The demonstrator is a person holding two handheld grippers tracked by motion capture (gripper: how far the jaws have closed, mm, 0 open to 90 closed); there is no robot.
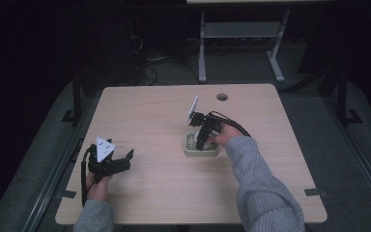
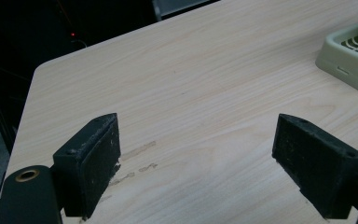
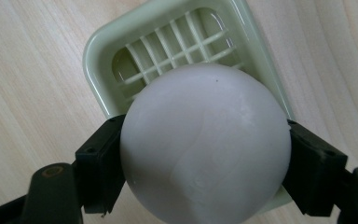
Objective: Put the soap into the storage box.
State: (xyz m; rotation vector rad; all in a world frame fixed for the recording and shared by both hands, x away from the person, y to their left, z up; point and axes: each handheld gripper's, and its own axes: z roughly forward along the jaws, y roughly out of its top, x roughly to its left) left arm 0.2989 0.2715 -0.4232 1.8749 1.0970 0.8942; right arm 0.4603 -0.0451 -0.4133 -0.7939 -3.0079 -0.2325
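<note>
A pale green soap dish [image 1: 201, 147] with a slotted grid sits right of the table's middle; its corner appears in the left gripper view [image 2: 349, 56]. My right gripper [image 1: 202, 140] points down over the dish and is shut on a round white soap bar [image 3: 205, 144], held just above the dish's grid [image 3: 168, 42]. The jaws press the bar from both sides. My left gripper [image 1: 123, 159] rests low near the table's front left, open, with bare wood between its pads [image 2: 100, 161].
The wooden table [image 1: 149, 121] has a round cable hole [image 1: 222, 96] at the back right. Behind it stand a grey table frame [image 1: 241, 43] and cables on the dark floor. Black rails run along both sides of the table.
</note>
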